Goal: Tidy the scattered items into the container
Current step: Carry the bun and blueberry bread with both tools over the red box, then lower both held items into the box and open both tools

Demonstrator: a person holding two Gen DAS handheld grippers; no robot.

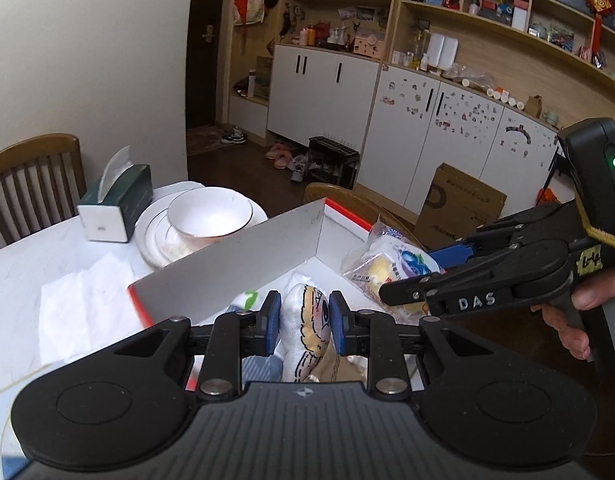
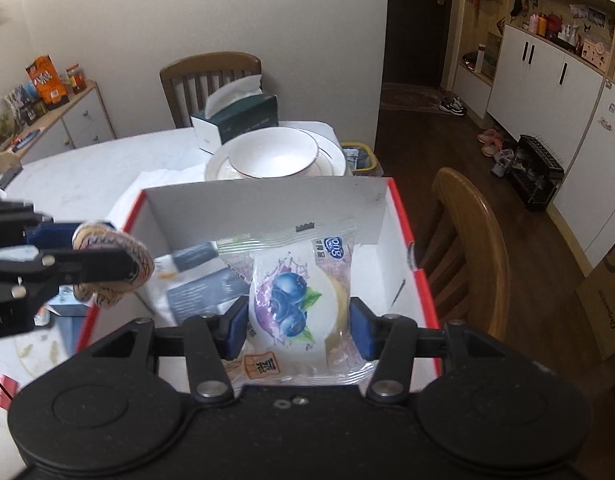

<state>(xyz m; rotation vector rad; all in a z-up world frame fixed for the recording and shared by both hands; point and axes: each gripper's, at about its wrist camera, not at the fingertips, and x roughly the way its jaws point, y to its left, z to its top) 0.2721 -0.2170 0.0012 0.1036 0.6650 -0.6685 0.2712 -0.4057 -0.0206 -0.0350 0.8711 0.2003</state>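
Left claw gripping upright plush toy, right claw gripping upright snack packet

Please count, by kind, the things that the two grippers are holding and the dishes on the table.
Plush toy, held by the left gripper: 1
Snack packet, held by the right gripper: 1
Bowl: 1
Plate, under the bowl: at least 1
Total: 4

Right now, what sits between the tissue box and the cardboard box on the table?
A white bowl stacked on plates sits between the tissue box and the cardboard box; the right wrist view shows it best.
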